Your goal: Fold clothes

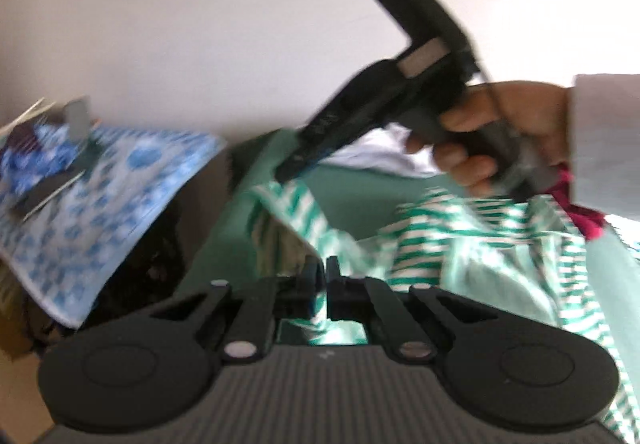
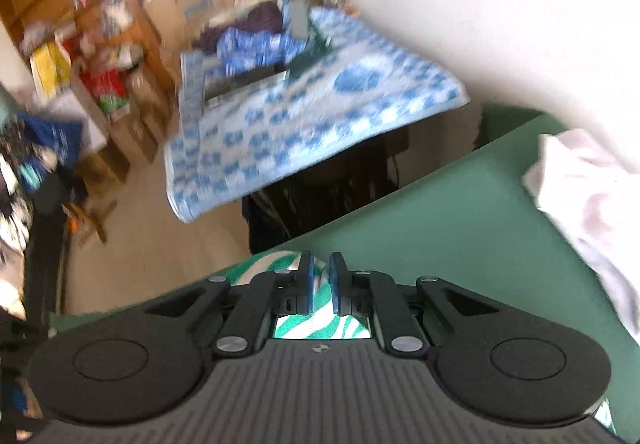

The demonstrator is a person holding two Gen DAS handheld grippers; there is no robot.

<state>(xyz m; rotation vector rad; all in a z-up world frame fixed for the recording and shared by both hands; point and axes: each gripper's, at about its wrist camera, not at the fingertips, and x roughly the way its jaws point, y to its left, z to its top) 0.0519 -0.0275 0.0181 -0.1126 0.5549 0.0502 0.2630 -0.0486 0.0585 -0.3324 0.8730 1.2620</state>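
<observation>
Striped garment [image 1: 460, 244]: green-white, soft, light, limp, rumpled on green bench [image 2: 460, 212].
Left gripper [image 1: 324, 276]: clamped on its cloth.
Right gripper [image 2: 319, 276]: nearly together, pinching its edge.
Hold: edges, corners.

The green-and-white striped cotton garment [image 1: 472, 240] lies bunched on the flat green work surface [image 1: 360, 192]. The black left gripper [image 1: 321, 276] sits at the near edge of the garment, with cloth between its fingers. Behind the garment, a crumpled white cloth [image 1: 384, 152] lies on the same surface. The black right gripper [image 1: 296, 164] reaches in from the right, above the garment, held by a hand [image 1: 496, 132]. To the left of the surface, past a gap, stands a table under a blue-and-white patterned cloth [image 1: 108, 196]. Small things lie on its far end. In the right wrist view, wooden shelves [image 2: 80, 24] stand behind that table.
</observation>
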